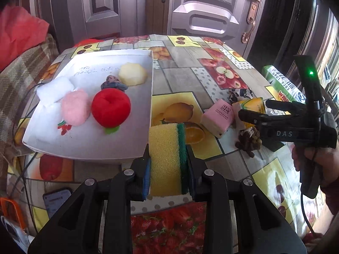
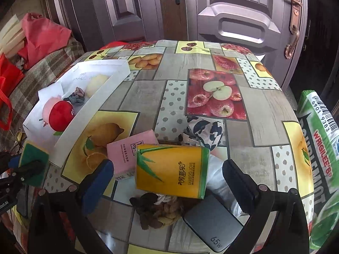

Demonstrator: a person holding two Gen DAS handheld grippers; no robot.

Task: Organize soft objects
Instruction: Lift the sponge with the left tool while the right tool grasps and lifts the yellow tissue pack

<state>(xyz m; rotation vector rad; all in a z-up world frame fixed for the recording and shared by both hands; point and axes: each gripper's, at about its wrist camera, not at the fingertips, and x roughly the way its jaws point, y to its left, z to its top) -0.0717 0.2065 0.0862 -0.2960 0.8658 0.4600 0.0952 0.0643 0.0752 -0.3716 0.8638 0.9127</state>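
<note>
A yellow sponge [image 1: 164, 158] with a dark green scouring layer along its right face is clamped upright between the fingers of the left gripper [image 1: 167, 165], its porous foam visibly pinched at the sides; it is held just beside the near right corner of the white tray [image 1: 89, 146], above the tabletop [image 1: 180, 78]. Inside the tray are seen a red apple-shaped plush [image 1: 111, 106], a pale pink puff [image 1: 75, 108], a white fluffy wad [image 1: 54, 87], a cream hexagonal foam piece [image 1: 133, 74] and a grey knotted hair tie [image 1: 113, 83], all grouped toward the far and middle part, while the near floor of the tray is left bare. The right gripper [image 2: 169, 175] is held with its jaws spread wide and nothing between them, on either side of a yellow tissue pack [image 2: 171, 169] printed with bamboo. Touching that pack's left edge, a pink tissue pack [image 2: 129, 152] is laid flat; behind it a black-and-white patterned cloth [image 2: 204, 132] is bunched, and in front a brown braided rope toy [image 2: 159, 210] and a grey charger block [image 2: 211, 220] are found. A green gum package [image 2: 320, 148] is seen at the right edge. A broad stretch of the fruit-patterned tabletop is left open between the tray's right wall and the tissue packs.
</note>
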